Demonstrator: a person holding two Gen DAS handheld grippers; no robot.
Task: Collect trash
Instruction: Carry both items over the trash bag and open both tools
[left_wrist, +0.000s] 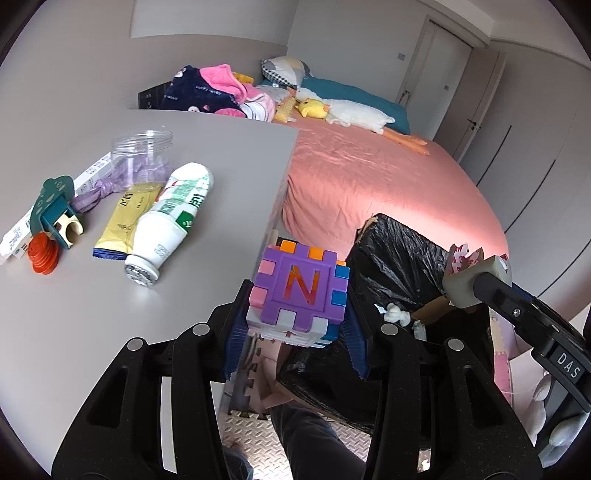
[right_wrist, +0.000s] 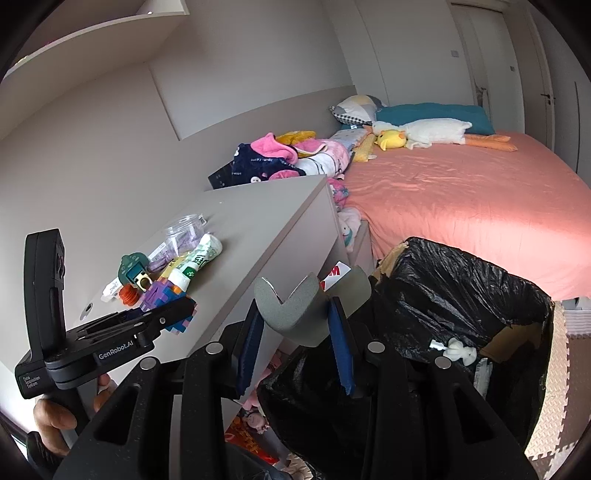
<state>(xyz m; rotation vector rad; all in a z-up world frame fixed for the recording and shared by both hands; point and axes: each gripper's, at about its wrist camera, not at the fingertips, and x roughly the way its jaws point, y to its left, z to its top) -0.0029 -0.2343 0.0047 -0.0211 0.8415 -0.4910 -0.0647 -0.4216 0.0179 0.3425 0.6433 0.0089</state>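
Note:
My left gripper (left_wrist: 295, 328) is shut on a purple foam letter cube (left_wrist: 301, 291) marked N, held past the table's right edge, beside the black-lined trash box (left_wrist: 399, 266). My right gripper (right_wrist: 295, 332) is shut on a grey foam corner guard (right_wrist: 295, 314) with a red-and-white scrap behind it, held over the near left rim of the trash box (right_wrist: 461, 295). White crumpled bits (right_wrist: 460, 350) lie inside the box. In the left wrist view the right gripper's tip holds the grey guard (left_wrist: 469, 284) above the box.
On the grey table (left_wrist: 184, 314) lie a white drink bottle (left_wrist: 173, 221), a yellow sachet (left_wrist: 125, 218), a clear jar (left_wrist: 142, 158), a green toy (left_wrist: 55, 210), an orange cap (left_wrist: 42, 256) and a white carton. A pink bed (left_wrist: 369, 184) with plush toys stands behind.

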